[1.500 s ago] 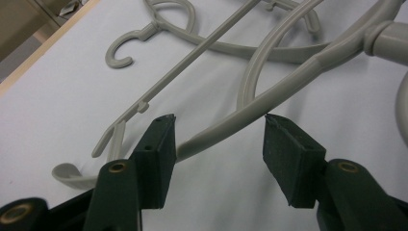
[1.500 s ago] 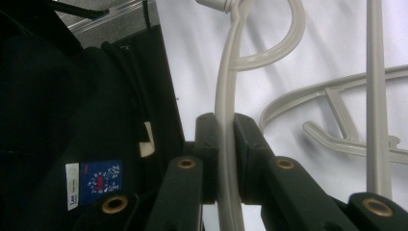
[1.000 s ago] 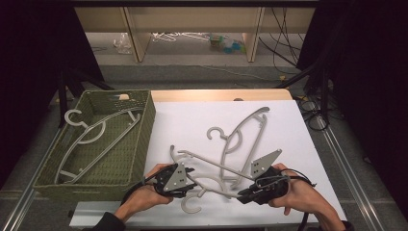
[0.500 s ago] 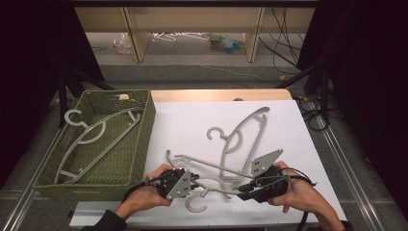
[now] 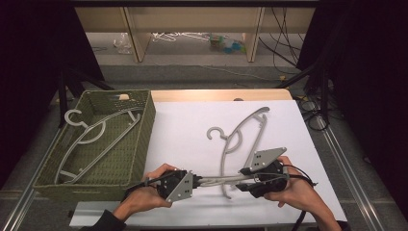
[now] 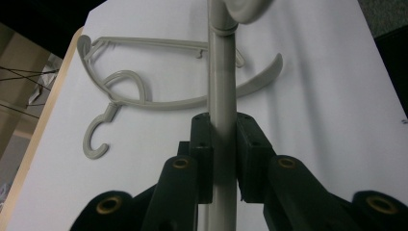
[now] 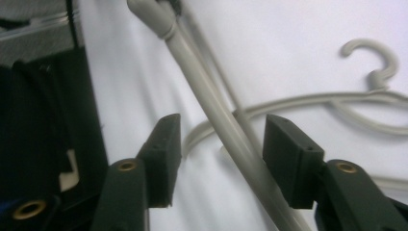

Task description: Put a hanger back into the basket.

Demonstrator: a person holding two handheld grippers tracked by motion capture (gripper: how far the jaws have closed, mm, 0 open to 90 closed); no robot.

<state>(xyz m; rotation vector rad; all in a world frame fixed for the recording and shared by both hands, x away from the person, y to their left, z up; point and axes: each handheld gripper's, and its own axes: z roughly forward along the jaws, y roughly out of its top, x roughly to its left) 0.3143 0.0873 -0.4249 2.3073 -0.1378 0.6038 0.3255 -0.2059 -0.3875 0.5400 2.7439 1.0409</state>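
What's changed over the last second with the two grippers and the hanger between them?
The left gripper has just closed onto the near hanger's bar and lifted it slightly. The right gripper has just been opening; its jaws now stand apart, and the bar passes between them without being pressed. The second hanger on the table and the hanger in the green basket stayed put.

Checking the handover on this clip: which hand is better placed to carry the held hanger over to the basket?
Left, probably. The left gripper is clamped on the hanger's bar and sits beside the basket. The right gripper has just been opening; its pads stand apart from the bar.
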